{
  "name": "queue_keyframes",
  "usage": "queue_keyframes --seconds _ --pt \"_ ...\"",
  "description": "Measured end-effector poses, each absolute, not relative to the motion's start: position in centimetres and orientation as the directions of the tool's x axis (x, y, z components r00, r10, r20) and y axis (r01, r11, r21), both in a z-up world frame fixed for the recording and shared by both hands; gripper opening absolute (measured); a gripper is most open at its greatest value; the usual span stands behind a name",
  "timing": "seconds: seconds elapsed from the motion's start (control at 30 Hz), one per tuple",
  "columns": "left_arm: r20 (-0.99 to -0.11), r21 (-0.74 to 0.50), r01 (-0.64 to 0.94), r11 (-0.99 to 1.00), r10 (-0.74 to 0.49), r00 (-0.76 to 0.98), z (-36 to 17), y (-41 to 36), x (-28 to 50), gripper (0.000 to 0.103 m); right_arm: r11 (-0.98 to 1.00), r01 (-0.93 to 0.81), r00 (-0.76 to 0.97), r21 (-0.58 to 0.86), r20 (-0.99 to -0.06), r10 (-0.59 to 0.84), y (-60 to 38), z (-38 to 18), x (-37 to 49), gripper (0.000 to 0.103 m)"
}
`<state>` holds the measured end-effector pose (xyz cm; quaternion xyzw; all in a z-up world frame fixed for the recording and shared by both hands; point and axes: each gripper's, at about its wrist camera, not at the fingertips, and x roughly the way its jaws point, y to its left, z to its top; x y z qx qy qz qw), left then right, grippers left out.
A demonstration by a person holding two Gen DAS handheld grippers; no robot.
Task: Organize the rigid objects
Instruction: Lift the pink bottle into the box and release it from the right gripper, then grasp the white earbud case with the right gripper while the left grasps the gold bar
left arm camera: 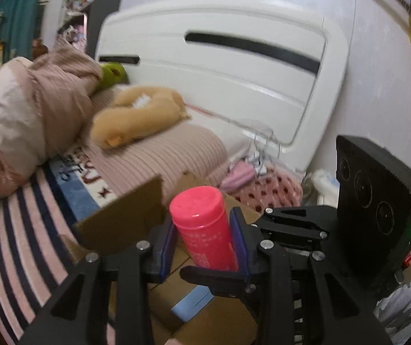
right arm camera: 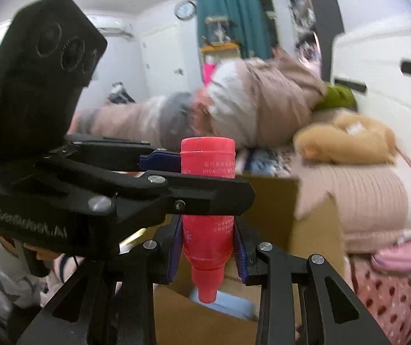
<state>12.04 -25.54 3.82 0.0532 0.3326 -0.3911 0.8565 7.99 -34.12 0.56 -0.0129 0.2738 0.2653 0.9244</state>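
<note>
A pink plastic bottle is held upside down, flat base up and neck pointing down, above an open cardboard box. My left gripper is shut on the bottle's upper body between its blue pads. My right gripper is shut on the bottle lower down, near the shoulder, and its neck sticks out below. The left gripper crosses the right wrist view from the left, and the right gripper's arm shows in the left wrist view. Both hold the same bottle.
The box stands on a bed with a striped sheet, holding smaller boxes and a blue item. A tan plush toy, pink pillows, a heaped quilt and a white headboard lie behind.
</note>
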Motion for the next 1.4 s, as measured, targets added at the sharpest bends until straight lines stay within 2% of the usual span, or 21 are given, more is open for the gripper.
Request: queue_keyframes --seconds 0.13,0.4,0.47,0.53,0.63,0.73,0.83,1.0,1.13,1.27,1.4 --pt "-0.667 -0.168 0.705 0.689 -0.606 0.434 1.3 -27.9 13.5 0.032 0.876 -0.460 0.676 0.148 -0.582 0.453 -36.0 -1.8 9.2 0.027" --pt "-0.725 -0.151 0.693 0.705 -0.556 0.408 -0.8 -28.7 14.6 0.035 0.907 -0.418 0.670 0.053 -0.656 0.347 -35.6 -4.1 10.6 0.029" --pt "-0.717 -0.146 0.681 0.717 -0.551 0.426 -0.5 -28.0 14.5 0.048 0.908 -0.416 0.669 0.040 -0.663 0.336 -35.4 -4.0 10.6 0.034" --pt "-0.702 -0.159 0.664 0.731 -0.556 0.444 0.0 -27.0 14.5 0.056 0.914 -0.404 0.675 0.031 -0.664 0.321 -35.3 -3.8 10.6 0.039" --pt "-0.676 -0.173 0.644 0.745 -0.565 0.472 1.3 -24.8 14.0 0.059 0.920 -0.392 0.687 0.016 -0.660 0.304 -35.1 -3.1 10.1 0.040" --pt "-0.647 -0.151 0.603 0.783 -0.540 0.539 3.0 -21.5 13.1 0.070 0.915 -0.404 0.689 0.021 -0.651 0.319 -34.3 -2.0 9.6 0.040" --pt "-0.626 -0.135 0.542 0.829 -0.496 0.602 4.2 -17.2 12.0 0.075 0.902 -0.432 0.698 0.018 -0.626 0.347 -32.6 -0.6 8.8 0.041" --pt "-0.615 -0.075 0.400 0.913 -0.359 0.702 4.2 -9.2 10.0 0.079 0.834 -0.546 0.656 0.072 -0.583 0.480 -27.5 1.3 7.2 0.041" --pt "-0.633 -0.075 0.305 0.950 -0.281 0.721 1.3 -3.2 9.0 0.080 0.769 -0.634 0.586 0.087 -0.595 0.550 -22.0 0.7 6.8 0.041" --pt "-0.676 -0.114 0.243 0.963 -0.254 0.692 -3.6 1.6 8.6 0.080 0.702 -0.703 0.479 0.115 -0.653 0.586 -17.0 -2.1 7.1 0.041" --pt "-0.713 -0.152 0.219 0.964 -0.261 0.651 -7.9 3.8 9.1 0.080 0.676 -0.731 0.404 0.094 -0.739 0.540 -14.0 -6.3 7.7 0.041"
